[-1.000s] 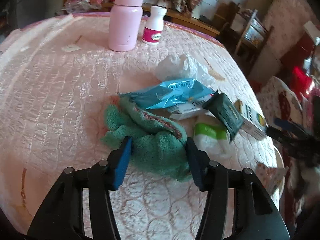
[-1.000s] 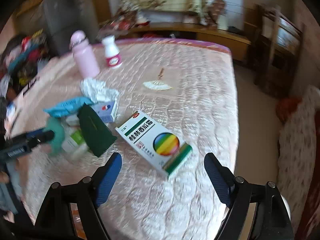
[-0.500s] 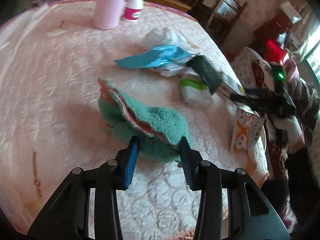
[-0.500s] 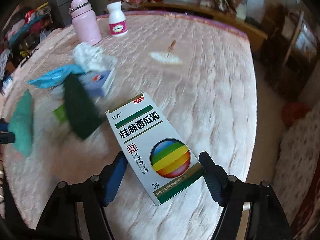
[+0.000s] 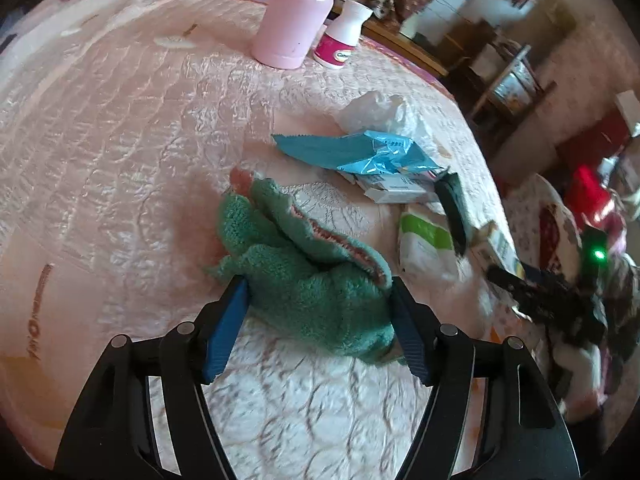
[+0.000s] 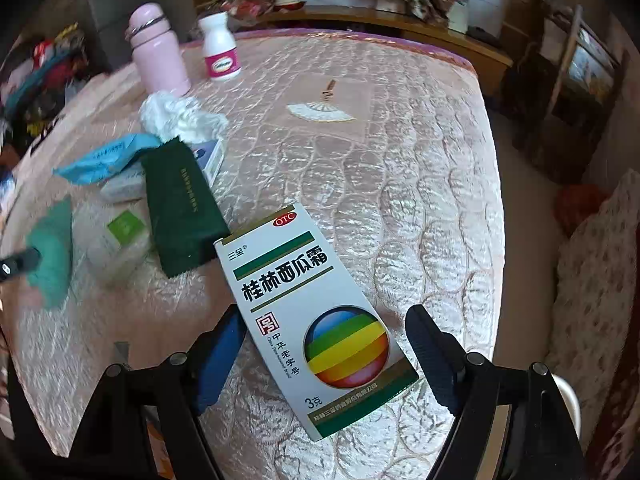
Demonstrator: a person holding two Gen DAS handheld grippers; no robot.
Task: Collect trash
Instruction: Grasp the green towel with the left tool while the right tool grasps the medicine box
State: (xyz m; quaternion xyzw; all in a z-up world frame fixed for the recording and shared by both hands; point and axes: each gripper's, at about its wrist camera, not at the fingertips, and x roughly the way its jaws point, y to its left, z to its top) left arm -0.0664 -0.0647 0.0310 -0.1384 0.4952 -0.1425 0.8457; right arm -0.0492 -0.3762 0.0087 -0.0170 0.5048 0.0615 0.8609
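A green towel (image 5: 308,280) lies bunched on the pink quilted table (image 5: 120,140). My left gripper (image 5: 320,320) is open, its blue pads on either side of the towel's near end. A white medicine box (image 6: 316,320) with a rainbow ball lies between the open fingers of my right gripper (image 6: 324,356). Behind it lie a dark green pouch (image 6: 180,204), a blue wrapper (image 5: 360,152), a white-green packet (image 5: 424,244) and crumpled white tissue (image 6: 180,118).
A pink flask (image 5: 296,16) and a white pill bottle (image 5: 344,36) stand at the table's far side. The right gripper (image 5: 552,300) shows at the table's right edge in the left wrist view. A wooden chair (image 6: 568,80) stands beyond the table.
My left gripper's fingers have opened wider around the towel. My right gripper has moved closer over the medicine box, which now sits between its fingers.
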